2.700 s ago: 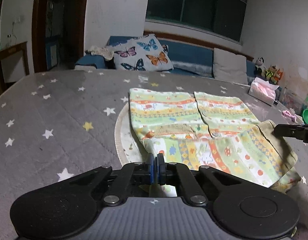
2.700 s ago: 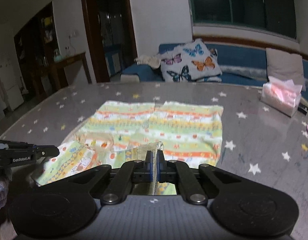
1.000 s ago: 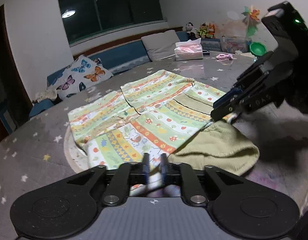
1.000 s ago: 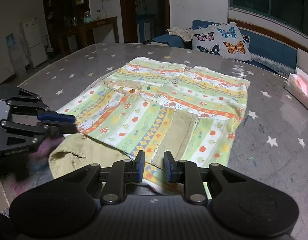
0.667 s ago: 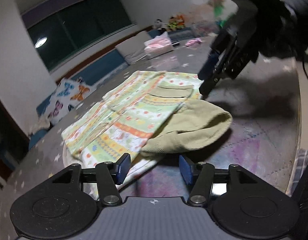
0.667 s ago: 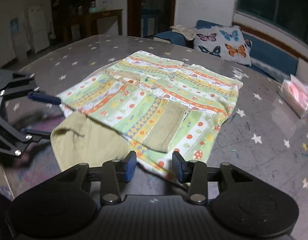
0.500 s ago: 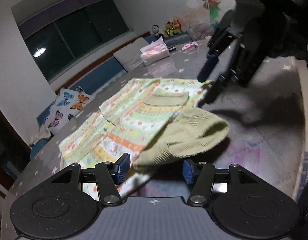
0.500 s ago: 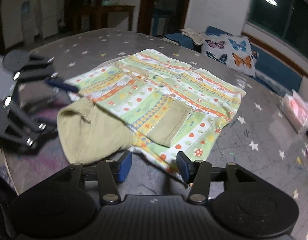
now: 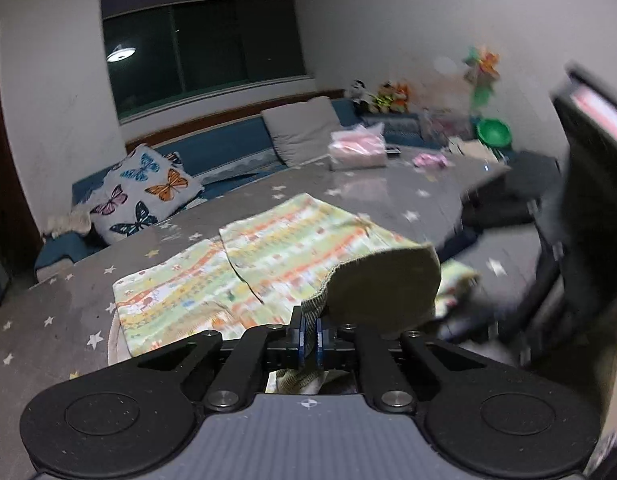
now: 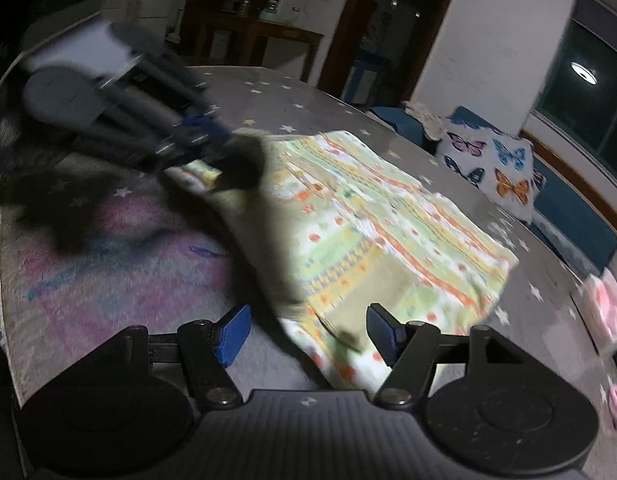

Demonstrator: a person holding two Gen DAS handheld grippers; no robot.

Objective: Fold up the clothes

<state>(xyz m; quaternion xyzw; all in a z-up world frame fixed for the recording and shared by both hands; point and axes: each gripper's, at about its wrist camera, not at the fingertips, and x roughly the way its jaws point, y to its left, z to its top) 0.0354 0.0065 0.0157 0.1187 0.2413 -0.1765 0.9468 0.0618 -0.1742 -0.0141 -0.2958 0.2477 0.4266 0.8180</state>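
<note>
The left gripper (image 9: 308,334) was clamped on the olive ribbed hood (image 9: 382,286) of the patterned children's jacket (image 9: 244,276), which lay spread on the star-print table (image 9: 60,312). The right gripper (image 10: 308,332) hung with jaws wide apart over the jacket's near hem.

The left tongs (image 9: 308,338) are pinched tight on an olive ribbed hood (image 9: 384,286), lifted off the patterned jacket (image 9: 244,276) spread over the starry tabletop (image 9: 60,312). At three o'clock the right tongs (image 9: 556,264) are a dark blur. A butterfly pillow (image 9: 144,192) sits at eleven o'clock.
</note>
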